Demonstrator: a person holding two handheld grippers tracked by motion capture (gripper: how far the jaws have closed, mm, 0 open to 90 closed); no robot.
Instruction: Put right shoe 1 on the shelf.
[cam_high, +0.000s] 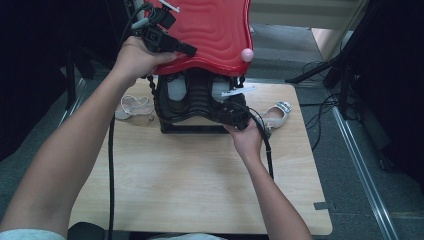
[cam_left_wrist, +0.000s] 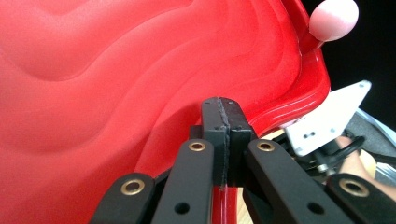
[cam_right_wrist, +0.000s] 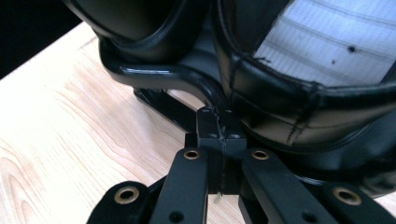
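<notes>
- The red lid (cam_high: 210, 30) stands raised over the black case (cam_high: 197, 102) at the table's (cam_high: 200, 185) far edge; its top is cut off by the frame.
- What the case holds is hard to make out.
- Pale shoes (cam_high: 134, 106) lie on both sides of the case.
- The left gripper (cam_high: 187, 49), jaws pressed together, pinches the lid's rim.
- The right gripper (cam_high: 235, 116), jaws pressed together, sits at the case's rim; whether it pinches it I cannot tell.

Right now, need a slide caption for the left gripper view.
Left claw shut against the rim of the red wavy lid, pink knob at its corner.
</notes>
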